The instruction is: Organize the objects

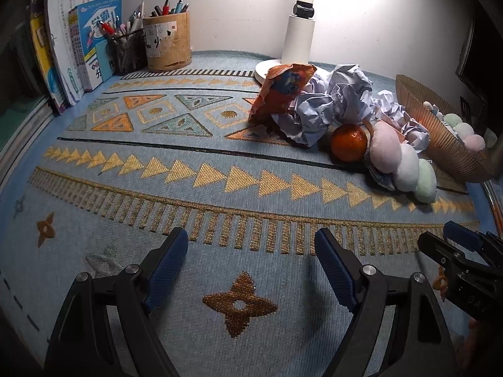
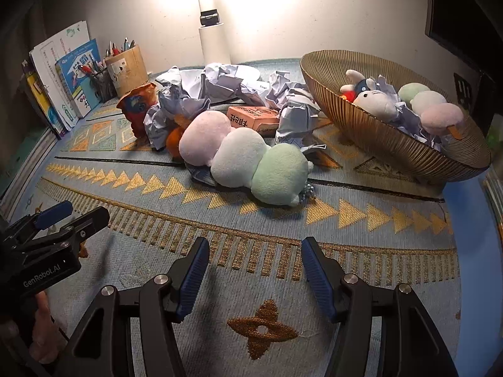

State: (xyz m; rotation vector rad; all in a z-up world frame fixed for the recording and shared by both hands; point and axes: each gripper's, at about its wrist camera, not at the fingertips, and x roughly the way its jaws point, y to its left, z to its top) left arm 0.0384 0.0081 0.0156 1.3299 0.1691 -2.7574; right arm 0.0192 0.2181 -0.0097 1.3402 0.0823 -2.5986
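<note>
A pastel plush of pink, white and green balls (image 2: 245, 160) lies on the patterned mat, also in the left wrist view (image 1: 402, 163). Behind it sit an orange (image 1: 349, 142), crumpled white paper (image 2: 226, 84), a red snack bag (image 1: 283, 92) and an orange box (image 2: 253, 117). A ribbed golden bowl (image 2: 371, 119) at the right holds a second pastel plush (image 2: 430, 100) and a small animal plush (image 2: 374, 100). My left gripper (image 1: 251, 270) is open and empty over the mat. My right gripper (image 2: 253, 276) is open and empty, short of the plush.
Books (image 1: 78, 47) and two pen holders (image 1: 166, 40) stand at the back left by the wall. A white lamp (image 1: 298, 31) stands at the back. The bowl also shows at the right edge of the left wrist view (image 1: 440, 135).
</note>
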